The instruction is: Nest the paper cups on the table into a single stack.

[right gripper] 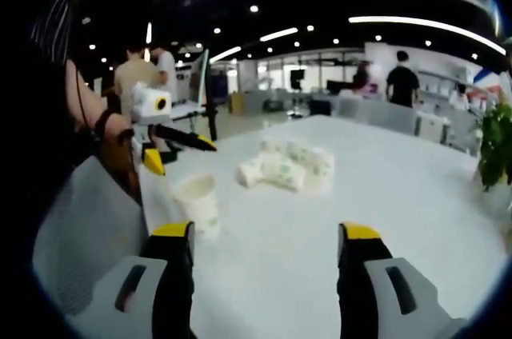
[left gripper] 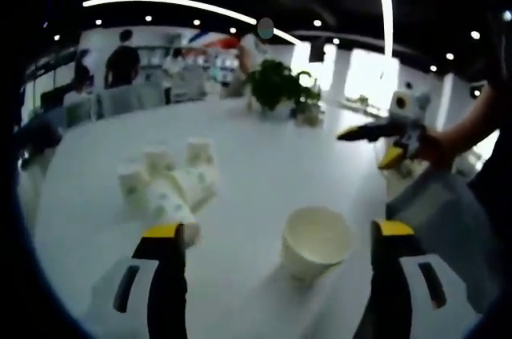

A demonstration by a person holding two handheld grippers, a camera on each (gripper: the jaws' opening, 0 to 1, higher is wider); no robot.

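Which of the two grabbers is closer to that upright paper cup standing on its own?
Left. The left gripper has the upright paper cup right between its open jaws. The right gripper hangs a little back, the cup ahead and off to its left side.

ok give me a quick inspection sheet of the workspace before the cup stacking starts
Surface: white table, bare around the cups.
Job's things: one upright paper cup standing alone, mouth up; a cluster of cups apart from it, some upright, some lying on their sides.
Clutter: potted plant at the table's far side.
Grippers: left gripper open, empty, the lone cup between its jaws' line; right gripper open, empty, above the table.
Cables: nothing seen.
Surroundings: open office, ceiling lights, people standing in the background, a chair at the table edge.
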